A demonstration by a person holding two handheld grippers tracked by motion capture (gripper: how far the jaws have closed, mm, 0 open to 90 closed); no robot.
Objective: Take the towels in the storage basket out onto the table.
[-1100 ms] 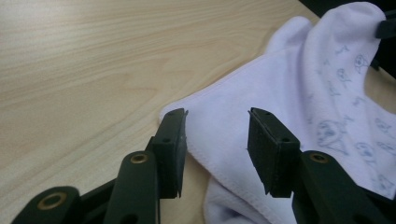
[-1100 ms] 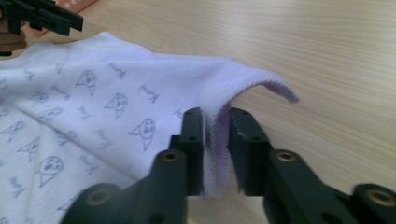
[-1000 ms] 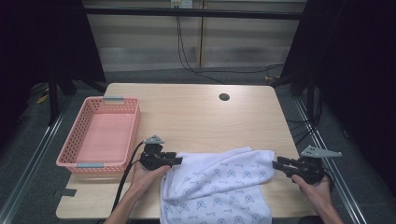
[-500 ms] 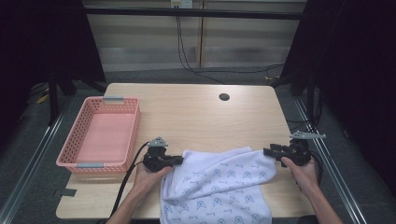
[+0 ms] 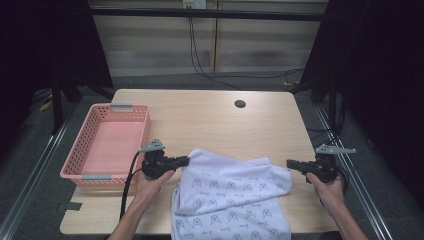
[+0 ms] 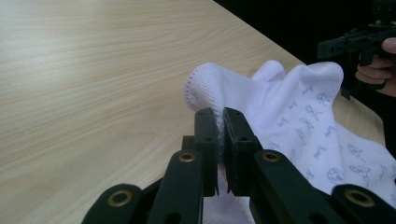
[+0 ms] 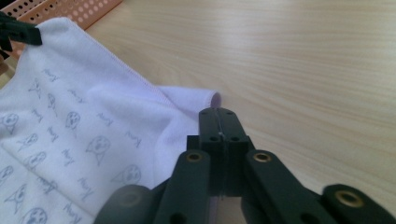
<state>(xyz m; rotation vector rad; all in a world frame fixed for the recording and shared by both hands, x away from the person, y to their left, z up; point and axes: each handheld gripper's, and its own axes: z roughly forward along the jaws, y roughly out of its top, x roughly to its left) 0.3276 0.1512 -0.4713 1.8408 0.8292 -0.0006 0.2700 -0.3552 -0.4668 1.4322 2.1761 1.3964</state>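
A white towel [image 5: 235, 200] printed with small grey figures lies rumpled on the front of the wooden table [image 5: 210, 120] and hangs over its near edge. My left gripper [image 5: 186, 161] is shut on the towel's left corner, which it holds a little above the table. In the left gripper view the pads [image 6: 208, 126] pinch the hemmed corner of the towel [image 6: 299, 107]. My right gripper [image 5: 290, 163] is at the towel's right corner. Its jaws have just been closing, and in the right gripper view they [image 7: 219, 114] meet on the towel's [image 7: 70, 107] edge, the corner poking out ahead.
A pink plastic basket [image 5: 75, 155] stands empty at the left of the table, close to my left hand. A round cable hole [image 5: 240, 104] sits near the far edge. Bare wood stretches behind the towel. Dark curtains and cables lie beyond the table.
The right gripper has moved left to the towel's right corner and closed there. The left gripper has closed on the left corner and raised it slightly.
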